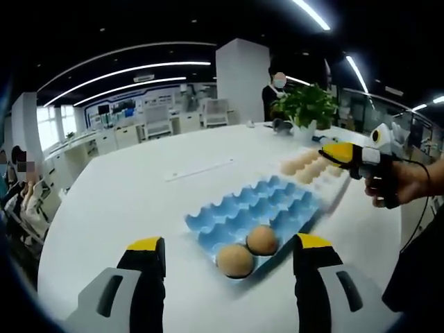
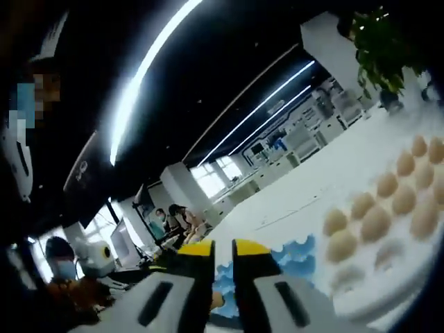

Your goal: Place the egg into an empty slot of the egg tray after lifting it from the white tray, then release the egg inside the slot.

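Hovering wide open, the left gripper [image 1: 227,255] frames the blue egg tray [image 1: 258,211] on the white bench [image 1: 139,201], two brown eggs [image 1: 248,251] seated in its near slots. The right gripper [image 2: 223,255], nearly closed and empty, hangs beside the white tray [image 2: 388,281] of pale eggs [image 2: 378,215].

We are seeing bright ceiling strip lights [image 1: 132,71] glaring, the white worktop [image 1: 139,201] washing out, edges bending, the right gripper view blurring.
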Demonstrator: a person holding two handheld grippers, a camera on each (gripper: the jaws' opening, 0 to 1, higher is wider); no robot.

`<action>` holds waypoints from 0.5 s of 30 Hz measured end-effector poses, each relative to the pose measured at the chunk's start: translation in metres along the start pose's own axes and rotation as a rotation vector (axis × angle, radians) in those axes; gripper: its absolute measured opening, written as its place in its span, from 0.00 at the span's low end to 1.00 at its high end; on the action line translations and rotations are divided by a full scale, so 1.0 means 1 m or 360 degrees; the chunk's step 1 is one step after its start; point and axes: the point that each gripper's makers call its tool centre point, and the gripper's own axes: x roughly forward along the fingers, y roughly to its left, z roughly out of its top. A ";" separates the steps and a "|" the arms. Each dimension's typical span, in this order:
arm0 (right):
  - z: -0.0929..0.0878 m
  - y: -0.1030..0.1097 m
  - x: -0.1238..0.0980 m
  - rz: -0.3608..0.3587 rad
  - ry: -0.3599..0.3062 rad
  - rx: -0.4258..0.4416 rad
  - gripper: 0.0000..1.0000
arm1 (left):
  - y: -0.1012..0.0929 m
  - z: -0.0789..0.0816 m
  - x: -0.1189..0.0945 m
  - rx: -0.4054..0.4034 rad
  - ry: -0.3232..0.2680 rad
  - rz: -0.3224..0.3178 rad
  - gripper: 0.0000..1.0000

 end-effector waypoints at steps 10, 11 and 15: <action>0.054 0.027 0.001 0.0216 -0.0344 0.0069 0.26 | 0.005 -0.003 -0.003 -0.0001 0.0007 0.0011 0.75; 0.052 0.026 0.001 0.0216 -0.0292 -0.0009 0.27 | 0.005 -0.003 -0.003 -0.0001 0.0007 0.0010 0.74; 0.055 0.009 -0.004 0.0105 -0.0204 -0.0039 0.28 | 0.004 -0.002 -0.003 0.0002 0.0004 0.0009 0.74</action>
